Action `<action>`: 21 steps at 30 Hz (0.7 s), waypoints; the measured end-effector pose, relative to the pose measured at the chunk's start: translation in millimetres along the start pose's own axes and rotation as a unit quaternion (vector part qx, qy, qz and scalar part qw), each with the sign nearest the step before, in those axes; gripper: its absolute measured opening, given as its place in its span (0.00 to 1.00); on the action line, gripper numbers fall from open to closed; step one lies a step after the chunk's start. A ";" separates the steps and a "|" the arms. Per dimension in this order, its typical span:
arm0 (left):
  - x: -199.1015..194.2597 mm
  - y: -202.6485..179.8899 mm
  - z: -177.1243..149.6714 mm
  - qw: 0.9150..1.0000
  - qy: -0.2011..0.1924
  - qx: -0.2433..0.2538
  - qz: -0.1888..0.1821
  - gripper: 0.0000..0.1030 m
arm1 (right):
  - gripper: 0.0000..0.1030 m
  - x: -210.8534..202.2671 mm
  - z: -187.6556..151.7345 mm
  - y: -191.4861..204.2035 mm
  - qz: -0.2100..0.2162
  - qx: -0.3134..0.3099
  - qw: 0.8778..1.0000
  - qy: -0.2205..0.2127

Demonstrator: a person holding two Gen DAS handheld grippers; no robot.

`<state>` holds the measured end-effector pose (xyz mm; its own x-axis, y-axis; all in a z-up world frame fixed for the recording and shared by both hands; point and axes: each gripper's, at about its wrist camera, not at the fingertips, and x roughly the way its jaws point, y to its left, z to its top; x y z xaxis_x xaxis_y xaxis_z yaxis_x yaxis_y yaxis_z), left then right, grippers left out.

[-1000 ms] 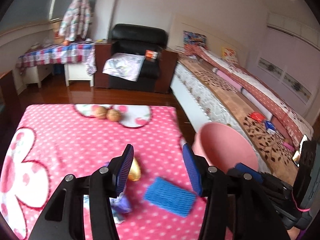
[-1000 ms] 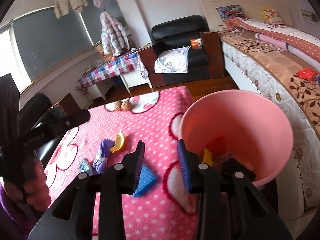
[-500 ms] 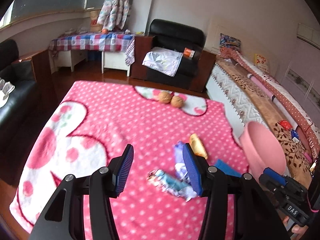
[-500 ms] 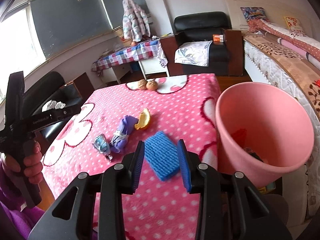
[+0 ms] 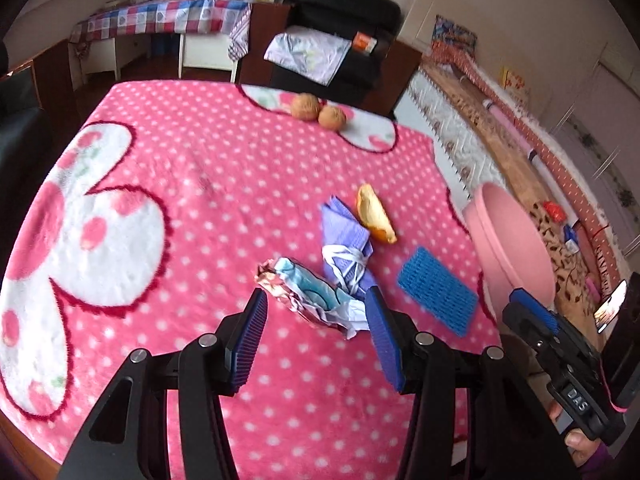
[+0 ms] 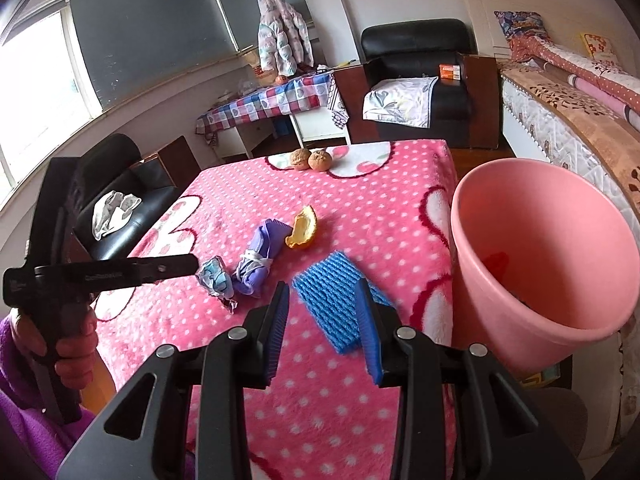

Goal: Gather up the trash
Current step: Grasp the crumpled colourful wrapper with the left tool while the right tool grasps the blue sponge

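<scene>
A crumpled wrapper [image 5: 308, 294] [image 6: 216, 278], a purple wad [image 5: 346, 246] [image 6: 256, 260], an orange peel [image 5: 374, 214] [image 6: 303, 228] and a blue foam net [image 5: 436, 290] [image 6: 334, 294] lie on the pink dotted blanket [image 5: 192, 184] [image 6: 360, 208]. A pink bin [image 6: 544, 248] [image 5: 508, 240] stands tilted at the table's right edge, with some trash inside. My left gripper [image 5: 316, 330] is open, with the wrapper just ahead between its fingers. My right gripper [image 6: 322, 312] is open just above the blue foam net.
Two walnuts [image 5: 318, 112] [image 6: 310, 159] sit at the blanket's far edge. A black armchair [image 6: 420, 80], a checked table [image 6: 272, 100] and a bed [image 6: 580, 112] stand beyond. A black sofa [image 6: 120, 208] is on the left.
My left gripper has swung left from the bin and come down close to the crumpled wrapper. My right gripper has moved from the bin's mouth to the blue foam net.
</scene>
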<state>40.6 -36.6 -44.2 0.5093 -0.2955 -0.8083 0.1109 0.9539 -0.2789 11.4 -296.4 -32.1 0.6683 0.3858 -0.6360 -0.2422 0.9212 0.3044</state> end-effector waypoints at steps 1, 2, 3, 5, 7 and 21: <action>3.9 -2.4 0.9 1.000 0.007 0.001 0.002 0.48 | 0.33 -0.2 -0.6 -0.6 0.003 -0.001 1.000 0.001; 8.3 -6.3 1.5 1.000 0.015 0.004 0.004 0.48 | 0.33 -0.2 -1.3 -1.1 0.006 -0.002 1.000 0.002; 12.9 -9.4 2.5 1.000 0.022 0.008 0.006 0.48 | 0.33 0.2 -1.8 -1.4 0.009 -0.002 1.000 0.004; 22.4 -14.6 3.8 0.999 0.038 0.008 0.013 0.48 | 0.33 1.0 -3.3 -3.0 0.015 -0.002 1.000 0.008; 29.7 -14.3 5.1 0.999 0.050 -0.002 0.013 0.48 | 0.33 2.0 -3.7 -5.3 0.019 0.001 1.000 0.011; 16.3 11.1 19.6 0.999 0.006 -0.011 0.033 0.03 | 0.33 27.5 -0.9 -7.2 0.027 0.004 0.998 0.056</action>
<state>66.9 -29.8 -50.3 0.5048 -0.2329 -0.8312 0.0579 0.9699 -0.2366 30.9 -292.4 -52.5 0.5708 0.4387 -0.6941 -0.2704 0.8986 0.3456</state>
